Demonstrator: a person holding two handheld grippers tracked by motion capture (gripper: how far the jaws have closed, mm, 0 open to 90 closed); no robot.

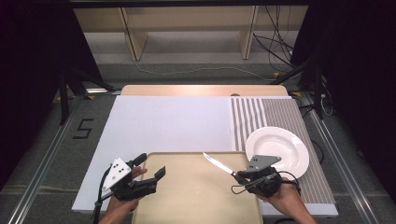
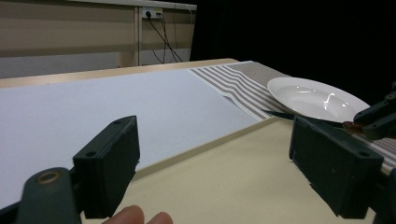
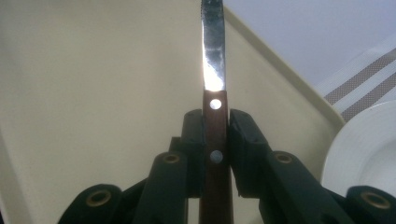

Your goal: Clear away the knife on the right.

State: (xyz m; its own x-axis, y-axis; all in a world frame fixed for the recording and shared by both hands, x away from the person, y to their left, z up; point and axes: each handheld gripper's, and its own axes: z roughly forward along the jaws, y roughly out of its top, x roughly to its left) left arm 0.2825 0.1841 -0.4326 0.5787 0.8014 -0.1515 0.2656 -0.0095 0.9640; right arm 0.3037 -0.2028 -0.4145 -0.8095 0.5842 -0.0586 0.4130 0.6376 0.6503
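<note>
Right hand-held gripper (image 1: 239, 177) clamps knife (image 1: 219, 164) by wooden handle, blade out over tray (image 1: 196, 196), plate (image 1: 280, 149) just beside; left hand-held gripper (image 1: 148, 168) gapes empty at tray's left edge

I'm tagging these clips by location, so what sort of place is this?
Probably a lab recording station set up as a dining table: a striped placemat with a white plate, a beige tray, and loose cables on the floor behind.

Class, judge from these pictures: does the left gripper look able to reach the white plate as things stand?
Probably yes, with a stretch. The left gripper is open and empty, but the plate lies across the tray, beyond the right gripper holding the knife.
</note>
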